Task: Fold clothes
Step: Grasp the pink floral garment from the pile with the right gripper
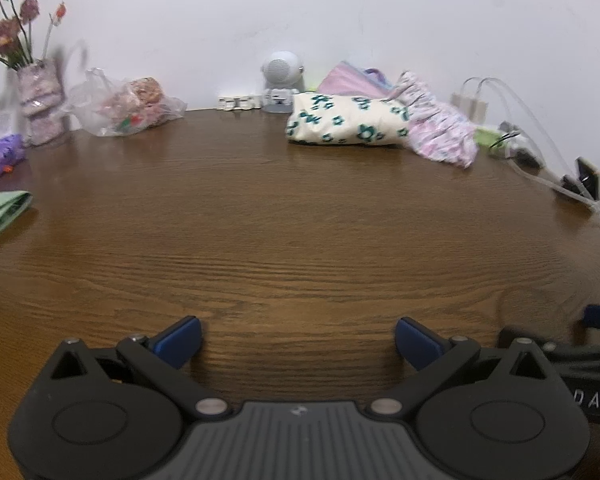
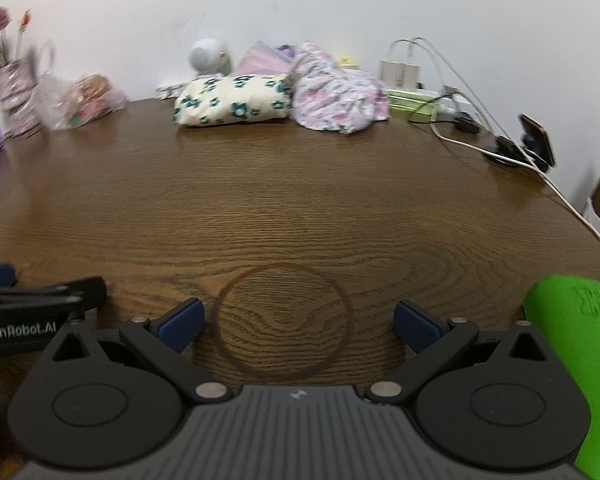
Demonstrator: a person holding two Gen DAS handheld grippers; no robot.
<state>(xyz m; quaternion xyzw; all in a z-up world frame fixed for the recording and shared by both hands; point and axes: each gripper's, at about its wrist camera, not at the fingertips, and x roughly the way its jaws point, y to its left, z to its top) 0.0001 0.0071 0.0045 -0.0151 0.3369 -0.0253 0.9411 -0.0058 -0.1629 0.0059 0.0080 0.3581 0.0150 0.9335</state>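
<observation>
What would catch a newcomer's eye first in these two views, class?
Probably the cream bundle with green flowers at the far edge of the wooden table, with a crumpled pink floral garment touching its right side. Nearer, a dark ring mark lies between the open right gripper fingers, and a bright green object sits at right.

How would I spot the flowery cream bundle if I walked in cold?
Look to the far edge of the brown wooden table, against the white wall. The cream bundle lies there, left of a crumpled pink garment. Only it bears dark green flowers.
</observation>
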